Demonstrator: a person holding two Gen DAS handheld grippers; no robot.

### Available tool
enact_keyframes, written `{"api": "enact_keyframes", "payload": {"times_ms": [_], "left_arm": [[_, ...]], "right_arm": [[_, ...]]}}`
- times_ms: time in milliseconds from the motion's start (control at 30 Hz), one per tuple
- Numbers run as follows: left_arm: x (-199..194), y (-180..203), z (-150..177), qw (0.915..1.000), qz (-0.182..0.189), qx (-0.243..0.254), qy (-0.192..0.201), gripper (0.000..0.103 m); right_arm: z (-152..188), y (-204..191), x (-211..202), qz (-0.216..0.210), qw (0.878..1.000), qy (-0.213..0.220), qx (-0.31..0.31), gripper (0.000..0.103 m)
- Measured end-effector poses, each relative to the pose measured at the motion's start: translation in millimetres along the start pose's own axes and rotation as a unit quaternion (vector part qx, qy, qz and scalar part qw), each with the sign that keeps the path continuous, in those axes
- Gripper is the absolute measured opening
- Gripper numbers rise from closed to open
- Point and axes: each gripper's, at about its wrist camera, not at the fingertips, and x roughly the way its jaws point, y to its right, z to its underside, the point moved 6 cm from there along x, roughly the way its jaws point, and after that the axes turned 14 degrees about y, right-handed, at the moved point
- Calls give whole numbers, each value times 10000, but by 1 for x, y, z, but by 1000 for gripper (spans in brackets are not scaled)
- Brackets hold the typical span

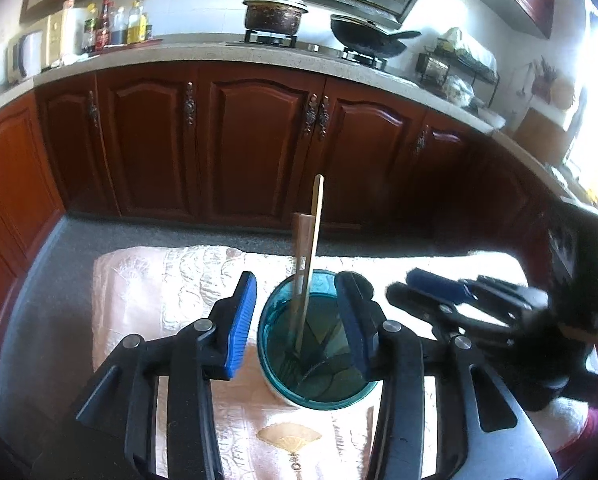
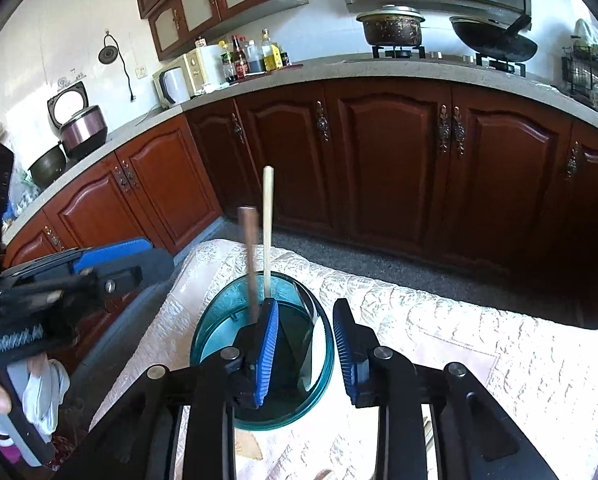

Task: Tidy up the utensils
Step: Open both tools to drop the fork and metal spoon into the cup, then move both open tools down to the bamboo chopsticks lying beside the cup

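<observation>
Standing upright in the teal glass cup [image 1: 319, 360], a pale chopstick [image 1: 313, 248] and a brown-handled utensil [image 1: 301, 240] lean toward the rim at about twelve o'clock; what may be a fork lies in the bottom, though the tinted glass makes that uncertain. The cup sits on the cloth-covered counter [image 1: 159, 280]. The left gripper [image 1: 295, 320] is spread wide, its pads either side of the cup and not pressing on it. The right gripper [image 2: 305, 344] is parted too, holding nothing, hovering over the cup's mouth. No loose utensils show on the cloth, so the sorting looks close to finished, with only withdrawal likely left.
</observation>
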Motion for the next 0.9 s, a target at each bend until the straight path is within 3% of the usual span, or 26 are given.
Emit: {"api": "enact_keyframes", "payload": {"times_ms": [333,900], "left_arm": [[-11,-7,0,9998,-120,-148,22,41],[-28,16,42,9994,-242,205,-140,42]], "right_arm": [[4,3,-19,37,9999,36,118,32],[30,0,-48,221,9997,-63,119,38]]}}
